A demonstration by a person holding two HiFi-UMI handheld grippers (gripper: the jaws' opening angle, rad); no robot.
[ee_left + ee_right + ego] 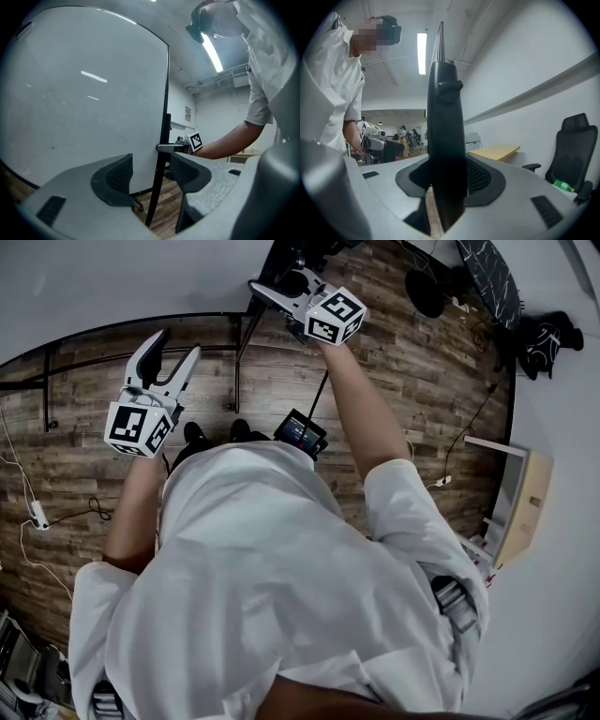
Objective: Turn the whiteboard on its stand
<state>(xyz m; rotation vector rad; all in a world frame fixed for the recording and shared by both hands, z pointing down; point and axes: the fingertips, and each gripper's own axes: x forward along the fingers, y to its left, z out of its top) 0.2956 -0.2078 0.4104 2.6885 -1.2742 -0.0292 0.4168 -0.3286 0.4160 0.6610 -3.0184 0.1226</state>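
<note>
The whiteboard [122,277] [84,93] stands upright on a black stand. Seen from above it is a white sheet with a black rim. My right gripper [272,292] [445,183] is shut on the black upright post [445,117] at the board's side edge; the same grip shows in the left gripper view on the post [162,140], with the right gripper [180,147] beside it. My left gripper [178,343] [150,171] is open, level, close to the board's face. The post shows through the gap beyond its jaws, and nothing is held. It also appears as the left gripper [370,140] in the right gripper view.
The stand's black foot bars [47,381] lie on the wood floor. A small screen device [300,434] hangs by my waist. Cables and a power strip [37,514] are at the left. A light wooden desk [525,502] [494,151] and a black office chair [574,150] stand at the right.
</note>
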